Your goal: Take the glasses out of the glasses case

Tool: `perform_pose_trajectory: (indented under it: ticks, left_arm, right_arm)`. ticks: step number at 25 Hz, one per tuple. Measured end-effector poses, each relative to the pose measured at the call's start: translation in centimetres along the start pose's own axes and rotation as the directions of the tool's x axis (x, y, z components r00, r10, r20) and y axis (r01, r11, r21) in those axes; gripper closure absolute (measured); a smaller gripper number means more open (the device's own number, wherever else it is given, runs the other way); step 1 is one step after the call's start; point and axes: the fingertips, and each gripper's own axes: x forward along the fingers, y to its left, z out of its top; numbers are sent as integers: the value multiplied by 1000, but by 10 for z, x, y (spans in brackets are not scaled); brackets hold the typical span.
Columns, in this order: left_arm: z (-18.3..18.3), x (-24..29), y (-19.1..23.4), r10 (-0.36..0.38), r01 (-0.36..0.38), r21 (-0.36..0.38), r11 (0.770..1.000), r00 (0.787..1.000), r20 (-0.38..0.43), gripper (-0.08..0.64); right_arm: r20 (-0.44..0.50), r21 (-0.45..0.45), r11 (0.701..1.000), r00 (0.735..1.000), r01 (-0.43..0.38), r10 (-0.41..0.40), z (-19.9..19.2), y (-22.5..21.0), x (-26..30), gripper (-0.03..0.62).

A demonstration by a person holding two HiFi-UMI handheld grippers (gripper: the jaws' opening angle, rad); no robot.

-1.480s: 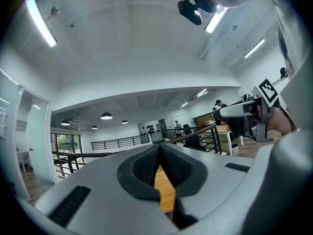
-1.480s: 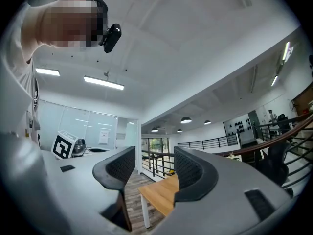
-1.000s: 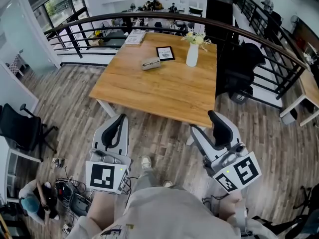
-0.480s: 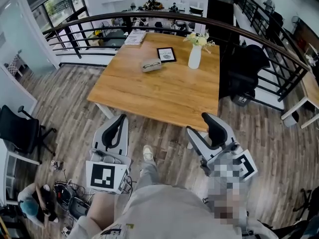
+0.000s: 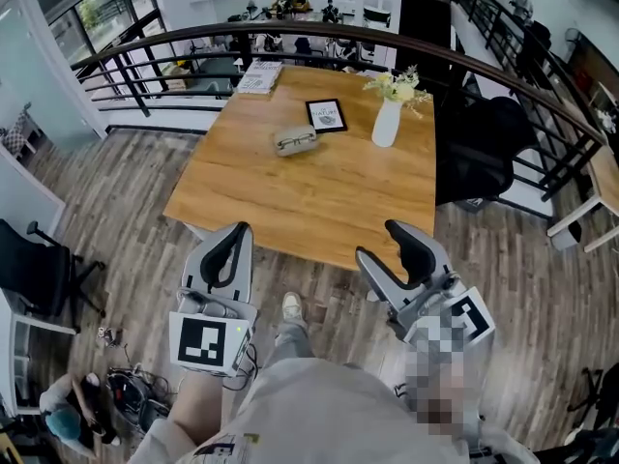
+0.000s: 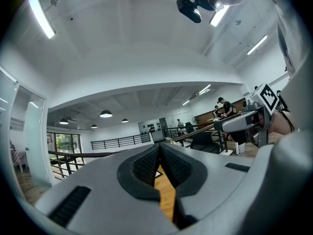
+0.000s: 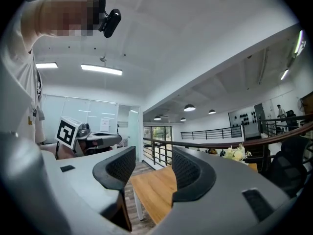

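Currently both grippers hang over the plank floor (image 5: pixel 126 211), on the near side of the wooden table (image 5: pixel 319 191), touching nothing.

Left gripper (image 5: pixel 232 238): jaws pressed together, pads meeting at the tips w/ only a sliver of gap lower down, nothing btw them. The left gripper view shows just a thin strip of tabletop through that sliver.

Right gripper (image 5: pixel 377 242): jaws apart, fairly wide, empty. The right gripper view looks btw the ribbed pads (image 7: pixel 117 168) at the table's near corner and the floor under it.

Glasses case (image 5: pixel 295 141): lies on the table's far half, a bit left of centre, well apart from both grippers. A glasses shape shows on or in it, but it's too small to tell which, or whether the lid is up.

Other items on the table:
- black picture frame (image 5: pixel 327 116), just beyond the case and to its right
- white vase (image 5: pixel 386 124) w/ flowers, upright, right of the frame
- stack of books (image 5: pixel 259 75) at the far edge

Black office chair (image 5: pixel 479 153) stands at the table's right side. Person's shoe (image 5: pixel 290 307) shows on the floor btw the two grippers, nr the table's front edge.
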Motion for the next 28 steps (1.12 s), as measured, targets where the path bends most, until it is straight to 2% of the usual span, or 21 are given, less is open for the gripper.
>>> perform_pose_trajectory:
  ticks: [7, 11, 16, 18, 20, 25, 28]
  left_arm:
    - [-28, 77, 64, -51, 51, -12, 999, 998, -38, 543]
    - [-48, 132, 105, -93, 86, -64, 994, 991, -99, 543]
    - [-81, 203, 150, -134, 133, -21, 991, 982, -136, 543]
    - [-84, 213, 164, -137, 134, -27, 991, 983, -121, 543]
    - [-87, 217, 176, -150, 144, -66, 987, 983, -109, 543]
    - [-104, 240, 201, -155, 141, -114, 983, 980, -121, 543]
    - [-113, 251, 207, -155, 138, -124, 983, 978, -137, 543]
  right_arm:
    - [-34, 25, 1000, 999, 16, -15, 0, -40, 99, 339]
    - [-50, 30, 999, 998, 37, -35, 0, -72, 170, 341]
    - [-83, 57, 996, 995, 63, -59, -15, -115, 249, 339]
    - [-77, 84, 994, 995, 63, -56, -17, -118, 269, 339]
    - [-82, 100, 993, 995, 63, -55, -21, -118, 286, 339]
    - [-133, 97, 992, 989, 77, -64, -34, -134, 317, 340]
    - [-155, 107, 993, 987, 50, -33, -40, -142, 328, 341]
